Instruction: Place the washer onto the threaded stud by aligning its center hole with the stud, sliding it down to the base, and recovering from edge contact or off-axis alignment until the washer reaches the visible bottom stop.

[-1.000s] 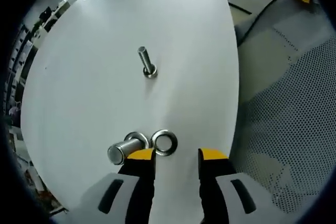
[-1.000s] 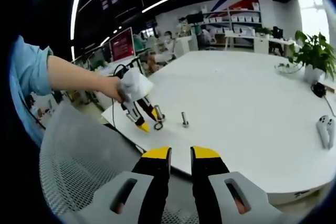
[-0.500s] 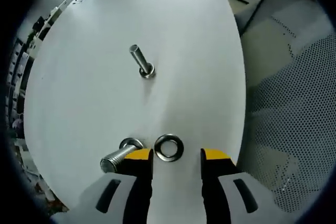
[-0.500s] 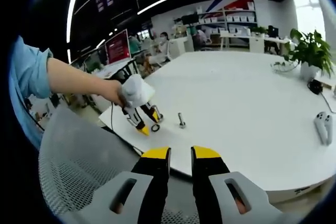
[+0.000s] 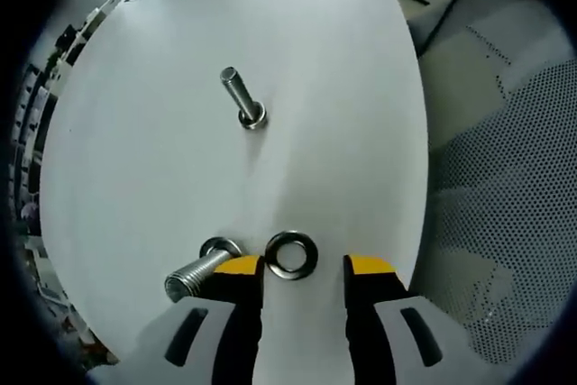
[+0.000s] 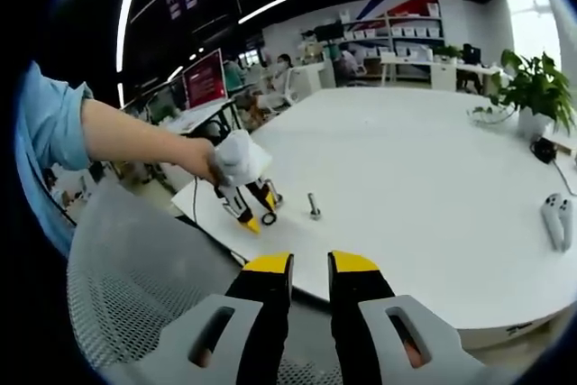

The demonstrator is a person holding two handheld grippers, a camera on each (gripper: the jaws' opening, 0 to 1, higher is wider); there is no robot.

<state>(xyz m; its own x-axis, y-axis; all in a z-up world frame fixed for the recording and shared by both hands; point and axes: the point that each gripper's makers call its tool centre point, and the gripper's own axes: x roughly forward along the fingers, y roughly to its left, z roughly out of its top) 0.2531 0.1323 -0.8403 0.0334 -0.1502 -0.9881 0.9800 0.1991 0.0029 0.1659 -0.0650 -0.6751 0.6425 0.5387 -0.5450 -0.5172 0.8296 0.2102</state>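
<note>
Left claw [image 5: 302, 266] lowered over the near edge of the white oval tabletop [image 5: 343, 105], jaws apart, flat silver metal washer [image 5: 292, 254] lying between the yellow tips. Just left, a threaded steel stud [image 5: 194, 274]; farther off, a second upright steel bolt [image 5: 240, 98]. Right claw [image 6: 309, 265] held back above a grey mesh chair [image 6: 135, 304], jaws parted, gripping nothing. Beyond, an office with green potted plant [image 6: 530, 87].

Washer [image 5: 292, 255] flat near the desk [image 5: 135, 187] edge, between the spread jaws of the left gripper [image 5: 302, 270], stud [image 5: 200, 268] just beside one jaw, possibly touching, second stud [image 5: 240, 97] well apart toward mid-desk, bare desktop between.
</note>
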